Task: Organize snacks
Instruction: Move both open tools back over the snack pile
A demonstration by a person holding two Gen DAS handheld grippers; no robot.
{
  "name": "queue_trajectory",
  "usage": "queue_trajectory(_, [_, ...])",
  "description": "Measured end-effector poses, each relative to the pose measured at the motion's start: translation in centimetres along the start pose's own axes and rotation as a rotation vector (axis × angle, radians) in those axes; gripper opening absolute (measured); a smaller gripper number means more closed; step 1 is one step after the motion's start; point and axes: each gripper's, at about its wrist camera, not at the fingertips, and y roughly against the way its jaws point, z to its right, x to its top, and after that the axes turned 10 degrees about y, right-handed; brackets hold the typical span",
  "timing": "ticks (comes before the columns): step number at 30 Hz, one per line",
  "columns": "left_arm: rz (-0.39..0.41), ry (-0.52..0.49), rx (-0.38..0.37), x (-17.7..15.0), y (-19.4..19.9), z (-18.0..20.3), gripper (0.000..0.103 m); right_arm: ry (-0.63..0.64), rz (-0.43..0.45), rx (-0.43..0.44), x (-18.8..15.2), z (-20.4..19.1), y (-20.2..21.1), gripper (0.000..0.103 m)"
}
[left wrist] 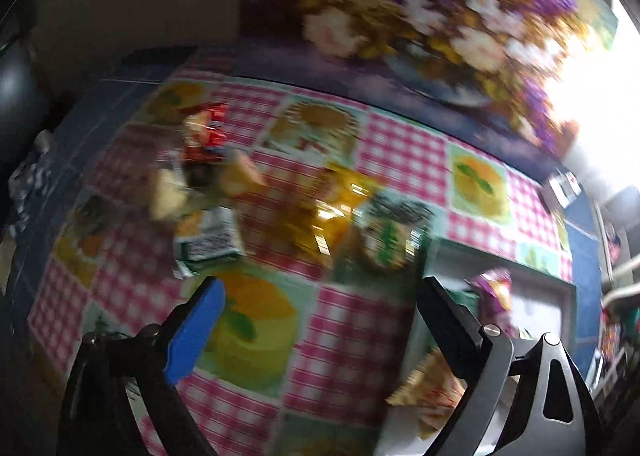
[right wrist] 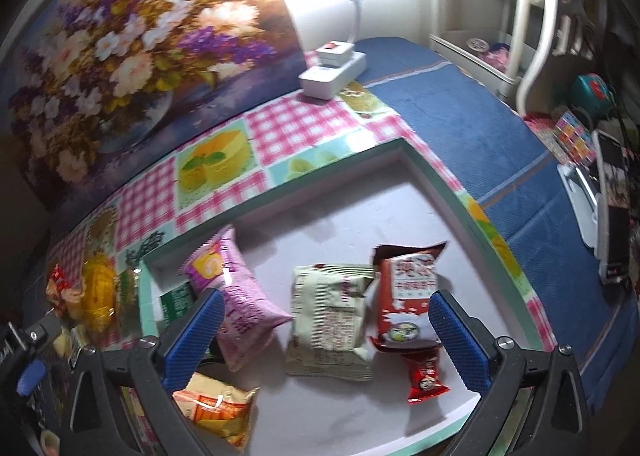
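Note:
My right gripper (right wrist: pixel 325 298) hangs open over a shallow tray (right wrist: pixel 404 148) with a green rim. In the tray lie a pink packet (right wrist: pixel 240 304), a cream packet (right wrist: pixel 330 328), a red-and-white packet (right wrist: pixel 408 296), a small red packet (right wrist: pixel 426 376) and an orange packet (right wrist: pixel 218 412). The cream packet lies below the gap between the fingers, and no pad presses on it. The left wrist view is blurred. My left gripper (left wrist: pixel 322 284) is open over the checked tablecloth (left wrist: pixel 400 152), with nothing between its fingers. Ahead of it lie loose snacks: a red packet (left wrist: pixel 204 132), a green-and-white packet (left wrist: pixel 210 240) and an amber packet (left wrist: pixel 320 212).
A large flower painting (right wrist: pixel 120 36) leans along the table's back edge. A white power strip (right wrist: pixel 332 72) sits beyond the tray. To the right of the tablecloth lies a blue cloth (right wrist: pixel 480 128), with a phone on a stand (right wrist: pixel 612 208) at its edge.

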Motion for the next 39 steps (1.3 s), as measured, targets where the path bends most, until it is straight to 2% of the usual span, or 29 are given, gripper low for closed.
queue_trajectory(6, [0.031, 0.071, 0.034, 1.3, 0.0, -2.7, 0.097, 0.095, 0.032, 0.082, -0.1, -2.4, 0.3, 0.103])
queue_trajectory(10, [0.053, 0.068, 0.085, 1.9, -0.5, -3.7, 0.097, 0.161, 0.099, 0.147, -0.1, -4.3, 1.2, 0.103])
queue_trajectory(14, [0.067, 0.077, 0.101, 2.3, -0.6, -4.8, 0.097, 0.209, 0.144, 0.203, -0.4, -6.0, 1.7, 0.103])
queue_trajectory(20, [0.123, 0.044, 0.136, 2.8, -0.1, -5.2, 0.097, 0.261, 0.148, 0.256, -1.1, -8.2, 1.3, 0.103])
queue_trajectory(27, [0.126, 0.035, 0.086, 3.5, 0.1, -6.0, 0.097, 0.303, 0.143, 0.315, -1.6, -10.2, 1.3, 0.103])
queue_trajectory(32, [0.124, 0.069, 0.031, 4.3, 0.3, -7.8, 0.097, 0.358, 0.153, 0.313, -1.8, -12.5, 1.5, 0.103])
queue_trajectory(39, [0.092, 0.098, 0.055, 5.3, -0.3, -10.9, 0.097, 0.42, 0.151, 0.307, -1.7, -15.8, 1.2, 0.103])
